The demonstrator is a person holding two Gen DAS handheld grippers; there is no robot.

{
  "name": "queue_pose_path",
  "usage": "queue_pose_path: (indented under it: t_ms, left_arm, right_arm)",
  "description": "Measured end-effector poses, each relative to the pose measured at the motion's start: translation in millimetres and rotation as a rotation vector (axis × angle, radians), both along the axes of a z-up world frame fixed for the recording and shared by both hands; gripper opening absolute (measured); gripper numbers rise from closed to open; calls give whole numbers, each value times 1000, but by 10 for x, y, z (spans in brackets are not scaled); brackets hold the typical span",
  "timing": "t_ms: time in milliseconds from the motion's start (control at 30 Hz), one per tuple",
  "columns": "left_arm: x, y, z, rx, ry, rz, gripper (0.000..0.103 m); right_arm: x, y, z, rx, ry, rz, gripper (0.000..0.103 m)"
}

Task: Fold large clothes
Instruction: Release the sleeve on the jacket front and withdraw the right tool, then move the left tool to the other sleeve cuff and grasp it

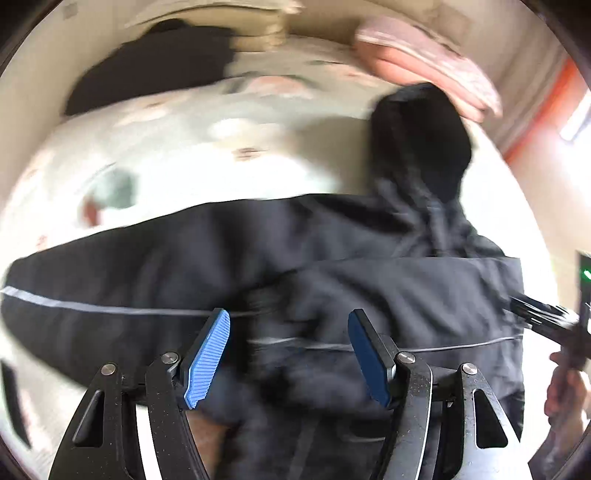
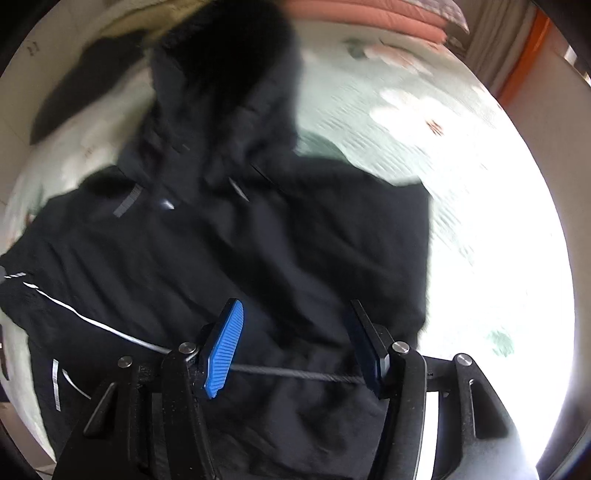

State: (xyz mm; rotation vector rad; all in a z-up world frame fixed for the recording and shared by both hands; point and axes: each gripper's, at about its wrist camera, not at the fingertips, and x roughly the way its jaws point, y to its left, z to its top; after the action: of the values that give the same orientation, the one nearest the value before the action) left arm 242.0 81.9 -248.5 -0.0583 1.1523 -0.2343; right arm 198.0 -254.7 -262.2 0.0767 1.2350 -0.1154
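Note:
A large black hooded jacket [image 1: 332,280] with thin grey reflective stripes lies spread on a bed with a pale floral cover [image 1: 177,155]. Its hood [image 1: 417,144] points toward the far side. My left gripper [image 1: 290,354] is open and empty, hovering over the jacket's near part. In the right wrist view the same jacket [image 2: 258,236] fills the middle, hood [image 2: 229,74] at the top. My right gripper [image 2: 295,350] is open and empty above the jacket's lower part. The right gripper also shows at the right edge of the left wrist view [image 1: 546,321]. Both views are motion-blurred.
A pink folded quilt [image 1: 424,62] lies at the bed's far right. A second dark garment [image 1: 155,62] lies at the far left by beige bedding [image 1: 258,33]. An orange strip [image 1: 543,110] runs along the wall on the right. Bright light washes out the bed's right side [image 2: 498,258].

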Motion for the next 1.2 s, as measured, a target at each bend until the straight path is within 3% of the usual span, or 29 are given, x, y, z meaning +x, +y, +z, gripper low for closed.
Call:
queue_pose_path:
  t_ms: [100, 233, 300, 467, 567, 700, 800, 900, 1033, 1200]
  left_arm:
    - [172, -323, -270, -83, 51, -41, 69]
    - [327, -431, -811, 34, 114, -7, 67]
    - [331, -397, -931, 20, 115, -14, 66]
    - [249, -472, -867, 76, 95, -62, 66]
    - [108, -466, -640, 45, 77, -56, 66]
    - [-275, -422, -432, 48, 65, -40, 67]
    - [-430, -368, -492, 39, 90, -11, 67]
    - [-408, -329, -785, 45, 132, 14, 67]
    - [-372, -388, -978, 74, 125, -1, 72]
    - [-459, -359, -891, 49, 106, -30, 73]
  right_arm:
    - [250, 120, -187, 37, 0, 9, 61]
    - [493, 151, -604, 5, 78, 11, 62]
    - [492, 192, -631, -36, 67, 38, 66]
    - [514, 126, -594, -5, 82, 42, 69]
    - [364, -46, -284, 0, 74, 48, 63]
    - [-175, -31, 85, -5, 37, 80, 68]
    - [-560, 16, -54, -42, 88, 79, 68]
    - [-748, -63, -412, -25, 172, 63, 66]
    - [-786, -45, -510, -51, 157, 71, 69]
    - [-710, 27, -526, -67, 158, 51, 74]
